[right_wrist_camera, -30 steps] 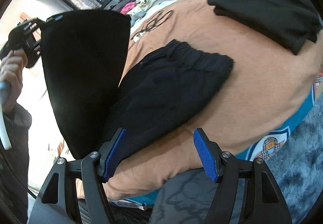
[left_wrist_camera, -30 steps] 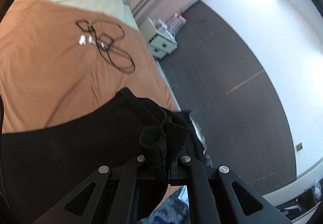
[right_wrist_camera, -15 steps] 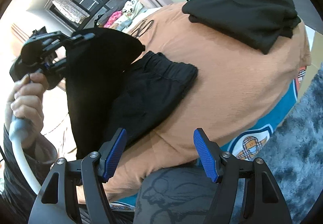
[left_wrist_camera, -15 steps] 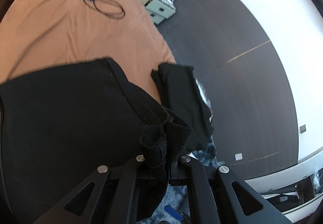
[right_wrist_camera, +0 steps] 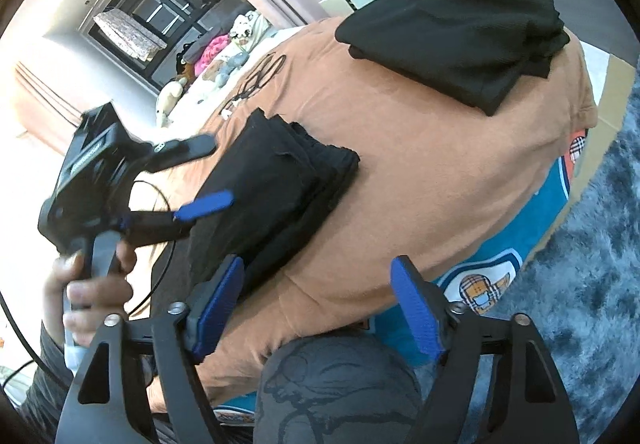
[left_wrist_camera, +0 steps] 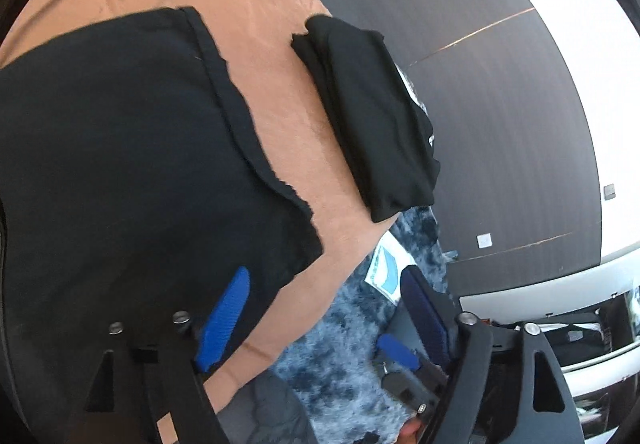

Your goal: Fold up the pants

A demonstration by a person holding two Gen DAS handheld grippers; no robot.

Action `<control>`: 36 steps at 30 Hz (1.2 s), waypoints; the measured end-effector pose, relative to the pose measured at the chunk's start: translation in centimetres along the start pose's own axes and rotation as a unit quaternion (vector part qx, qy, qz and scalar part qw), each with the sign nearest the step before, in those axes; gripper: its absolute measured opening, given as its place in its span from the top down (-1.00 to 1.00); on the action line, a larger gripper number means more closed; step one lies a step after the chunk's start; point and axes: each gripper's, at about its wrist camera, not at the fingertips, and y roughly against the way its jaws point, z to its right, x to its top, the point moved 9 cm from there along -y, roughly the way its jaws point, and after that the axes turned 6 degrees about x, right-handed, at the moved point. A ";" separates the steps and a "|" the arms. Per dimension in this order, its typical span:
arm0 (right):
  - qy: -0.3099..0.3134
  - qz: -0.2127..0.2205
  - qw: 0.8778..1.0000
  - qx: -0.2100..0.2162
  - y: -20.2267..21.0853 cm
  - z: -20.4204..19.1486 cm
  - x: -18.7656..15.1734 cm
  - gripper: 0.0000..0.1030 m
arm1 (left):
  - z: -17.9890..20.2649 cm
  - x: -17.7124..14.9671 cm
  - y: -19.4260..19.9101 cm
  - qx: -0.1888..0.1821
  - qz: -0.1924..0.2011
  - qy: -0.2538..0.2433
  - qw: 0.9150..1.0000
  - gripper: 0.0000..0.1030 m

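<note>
1. lying folded on the brown bedspread (right_wrist_camera: pixel 420 171), the black pants (right_wrist_camera: pixel 280 183) sit just ahead and to the left of the right claw (right_wrist_camera: pixel 316 308), with the gathered waistband end pointing away from it.
2. the left claw (left_wrist_camera: pixel 324 320) has just been opening; its blue pads (left_wrist_camera: pixel 224 320) now stand spread with nothing pinched between them, one pad over the near edge of the pants (left_wrist_camera: pixel 132 171) and the other out past the edge of the bed, above the grey-blue rug (left_wrist_camera: pixel 348 364).
3. the right wrist view shows the left claw (right_wrist_camera: pixel 212 171) from the side, held in a hand (right_wrist_camera: pixel 84 288), its fingers hovering over the pants' near end; whether a pad touches the cloth cannot be told.
4. the right claw has also just widened slightly; its blue pads (right_wrist_camera: pixel 416 316) stand apart and empty, the left one over the pants' near corner.
5. a second folded black garment (right_wrist_camera: pixel 460 31) lies farther off to the right, well apart from the pants, near the far edge of the bed.
6. a black cable (right_wrist_camera: pixel 264 71) lies beyond the pants.
</note>
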 end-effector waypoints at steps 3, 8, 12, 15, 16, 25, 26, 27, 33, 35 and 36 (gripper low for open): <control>0.001 -0.008 1.000 0.012 -1.0 -0.2 0.2 -0.47 | -1.9 -0.2 2.8 0.015 0.022 0.000 1.000 -0.57; 0.005 -0.014 1.000 0.024 -2.9 -0.3 1.0 -0.47 | -6.4 0.5 6.6 0.055 0.063 0.009 0.996 -0.56; 0.012 -0.019 0.999 0.031 -4.8 -0.4 2.2 -0.47 | -10.4 -0.2 10.5 0.082 0.091 0.031 0.992 -0.57; 0.016 -0.023 0.999 0.030 -6.3 -0.1 2.9 -0.47 | -13.2 -0.9 13.3 0.095 0.112 0.051 0.988 -0.57; 0.016 -0.024 0.999 0.032 -6.8 -0.1 3.1 -0.47 | -14.2 -1.2 14.0 0.098 0.118 0.057 0.987 -0.57; 0.020 -0.046 0.999 0.015 -10.9 1.3 4.5 -0.22 | -22.5 -4.6 19.8 0.107 0.165 0.150 0.969 -0.56; 0.020 -0.048 0.999 0.014 -11.1 1.2 4.6 -0.15 | -23.2 -5.0 20.4 0.109 0.168 0.156 0.967 -0.56; 0.021 -0.050 0.998 0.012 -11.4 0.9 4.8 -0.03 | -24.1 -5.4 21.0 0.113 0.172 0.165 0.965 -0.56; 0.049 -0.043 0.998 -0.008 -11.0 0.2 5.4 0.26 | -27.6 -7.2 23.6 0.133 0.188 0.198 0.953 -0.56; 0.051 -0.041 0.998 0.004 -10.6 -0.1 5.7 0.26 | -28.5 -7.7 24.4 0.139 0.191 0.204 0.950 -0.56; 0.054 -0.038 0.998 0.000 -10.5 -0.1 5.8 0.26 | -29.1 -8.1 24.8 0.143 0.192 0.207 0.949 -0.56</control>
